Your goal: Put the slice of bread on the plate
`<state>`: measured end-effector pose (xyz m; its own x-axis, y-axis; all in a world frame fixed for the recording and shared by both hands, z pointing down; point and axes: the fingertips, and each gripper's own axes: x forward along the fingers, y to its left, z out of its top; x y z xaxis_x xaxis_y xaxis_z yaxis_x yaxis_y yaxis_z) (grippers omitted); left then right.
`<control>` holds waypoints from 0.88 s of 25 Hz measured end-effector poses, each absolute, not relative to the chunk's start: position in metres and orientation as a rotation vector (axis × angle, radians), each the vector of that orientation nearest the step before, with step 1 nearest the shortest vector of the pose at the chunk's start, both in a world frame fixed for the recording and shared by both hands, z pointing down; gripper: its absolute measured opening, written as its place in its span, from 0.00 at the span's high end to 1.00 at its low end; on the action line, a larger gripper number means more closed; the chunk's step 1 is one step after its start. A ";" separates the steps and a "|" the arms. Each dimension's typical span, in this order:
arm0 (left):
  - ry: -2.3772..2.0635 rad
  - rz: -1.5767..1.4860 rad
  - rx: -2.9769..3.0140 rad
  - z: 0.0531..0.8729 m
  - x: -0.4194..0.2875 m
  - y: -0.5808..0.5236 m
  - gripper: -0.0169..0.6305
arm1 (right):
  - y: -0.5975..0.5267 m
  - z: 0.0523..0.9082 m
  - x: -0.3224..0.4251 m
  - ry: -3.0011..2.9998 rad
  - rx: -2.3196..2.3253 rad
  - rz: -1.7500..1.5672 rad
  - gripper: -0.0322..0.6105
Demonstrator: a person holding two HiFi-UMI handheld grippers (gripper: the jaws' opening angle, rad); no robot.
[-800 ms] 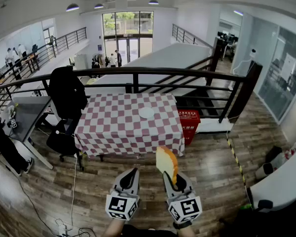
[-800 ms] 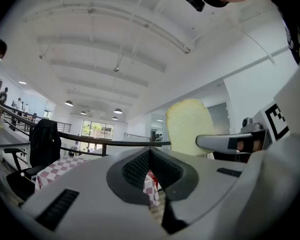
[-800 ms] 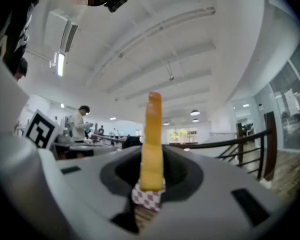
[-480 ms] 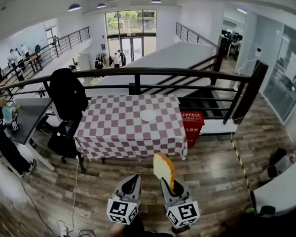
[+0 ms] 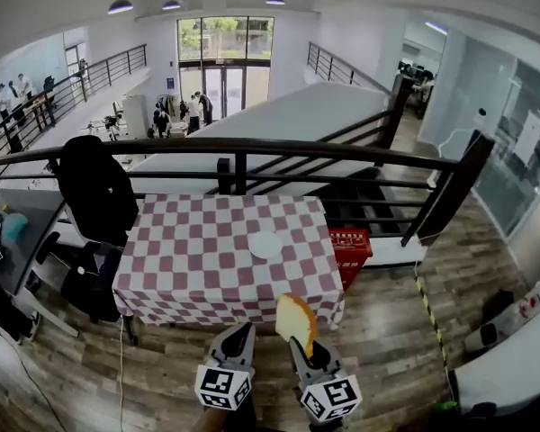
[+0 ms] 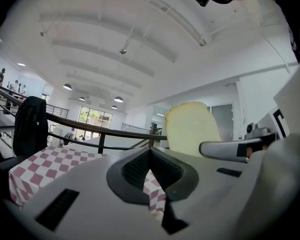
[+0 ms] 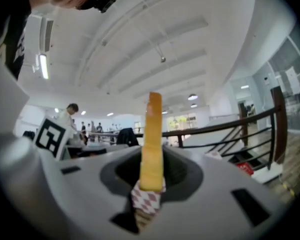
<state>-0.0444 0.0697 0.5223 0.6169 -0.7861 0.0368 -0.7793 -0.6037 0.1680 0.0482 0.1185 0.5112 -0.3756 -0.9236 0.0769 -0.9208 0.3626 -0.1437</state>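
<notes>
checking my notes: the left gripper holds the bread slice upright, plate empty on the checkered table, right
Wrong gripper: the right gripper holds the bread slice upright, as the right gripper view shows; the left gripper is empty. The rest stands.

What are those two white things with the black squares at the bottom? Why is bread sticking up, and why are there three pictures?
Those are two grabbing tools that a person holds, one in each hand; there is no robot. The big picture comes from a camera on the person's head, looking down: the left gripper is at the left, the right gripper beside it. The other two pictures come from little cameras riding on each tool, looking straight along it. The right gripper's fingers pinch a slice of bread, standing on edge. The left one's fingers are closed on nothing. Ahead stands a table with a checked cloth, and a white plate lies on it. The bread is not on the plate yet.
</notes>
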 end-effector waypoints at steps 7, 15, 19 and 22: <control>-1.323 -0.123 2.691 0.488 -0.081 -0.089 0.95 | -0.041 0.490 0.035 2.522 -1.750 -0.273 0.80; -1.282 -0.093 2.651 0.506 -0.078 -0.173 0.95 | -0.131 0.517 0.047 2.443 -1.671 -0.551 0.80; -1.248 -0.057 2.607 0.525 -0.062 -0.203 0.95 | -0.164 0.541 0.063 2.426 -1.667 -0.638 0.80; -1.225 -0.036 2.564 0.540 -0.044 -0.234 0.95 | -0.200 0.560 0.074 2.432 -1.597 -0.723 0.80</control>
<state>-0.0439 -0.2342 0.5401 0.6365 -0.7641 0.1047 -0.7565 -0.5922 0.2774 0.0739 -0.2002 0.5599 -0.4250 -0.8943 0.1398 -0.8255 0.3196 -0.4652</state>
